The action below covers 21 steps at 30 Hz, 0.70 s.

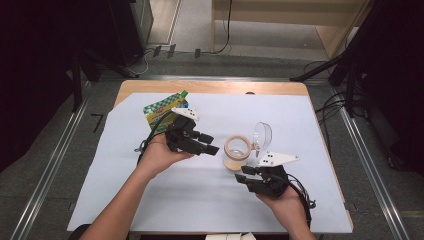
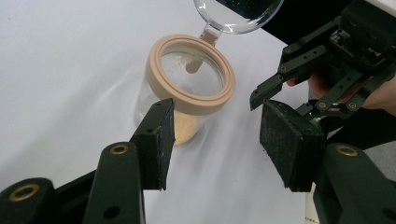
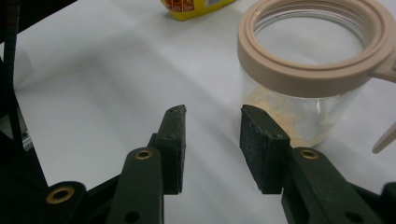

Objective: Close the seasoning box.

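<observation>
Clear glass jar [image 1: 237,153] with a beige plastic ring at its mouth stands upright near the middle of the pale-covered surface [image 1: 150,200], some tan powder in its bottom. Its round see-through lid [image 1: 262,135] is flipped up on a beige hinge at the far right side. The left claw [image 1: 209,145] sits just left of the jar, jaws spread with nothing between them. The right claw [image 1: 245,175] is just in front of the jar, jaws parted and holding nothing. A green and yellow pouch [image 1: 162,110] lies farther back on the left.
</observation>
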Motion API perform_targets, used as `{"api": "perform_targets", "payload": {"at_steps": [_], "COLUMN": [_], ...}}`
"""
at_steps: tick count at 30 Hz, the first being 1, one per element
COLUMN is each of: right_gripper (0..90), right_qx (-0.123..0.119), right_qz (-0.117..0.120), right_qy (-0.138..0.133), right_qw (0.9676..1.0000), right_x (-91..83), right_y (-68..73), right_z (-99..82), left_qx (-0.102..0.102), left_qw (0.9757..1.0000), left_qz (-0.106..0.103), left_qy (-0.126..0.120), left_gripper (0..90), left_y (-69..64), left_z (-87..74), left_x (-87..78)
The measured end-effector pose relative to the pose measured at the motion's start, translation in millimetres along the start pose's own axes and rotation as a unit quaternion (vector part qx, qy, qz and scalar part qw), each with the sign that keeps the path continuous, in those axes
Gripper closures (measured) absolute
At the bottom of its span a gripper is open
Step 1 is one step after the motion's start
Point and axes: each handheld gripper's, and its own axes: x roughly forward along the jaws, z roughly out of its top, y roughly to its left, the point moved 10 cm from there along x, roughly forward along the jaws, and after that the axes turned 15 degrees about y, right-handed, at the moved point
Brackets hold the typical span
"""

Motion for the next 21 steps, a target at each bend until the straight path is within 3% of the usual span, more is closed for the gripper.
{"api": "perform_targets", "payload": {"at_steps": [12,21], "right_gripper": [56.5,55.3], "right_qx": [-0.027,-0.048], "right_qz": [0.012,0.024], "right_qy": [0.01,0.016], "right_qw": [0.9995,0.9984], "right_x": [10.9,16.9], "right_y": [14.8,24.5], "right_z": [5.6,11.2], "left_qx": [-0.025,-0.047], "left_qw": [0.9995,0.9979], "left_qz": [0.02,0.038], "left_qy": [-0.006,-0.025], "left_gripper": [45.9,45.9], "left_y": [12.0,21.4], "left_z": [-28.4,-48.1], "left_x": [-26.2,-49.5]}}
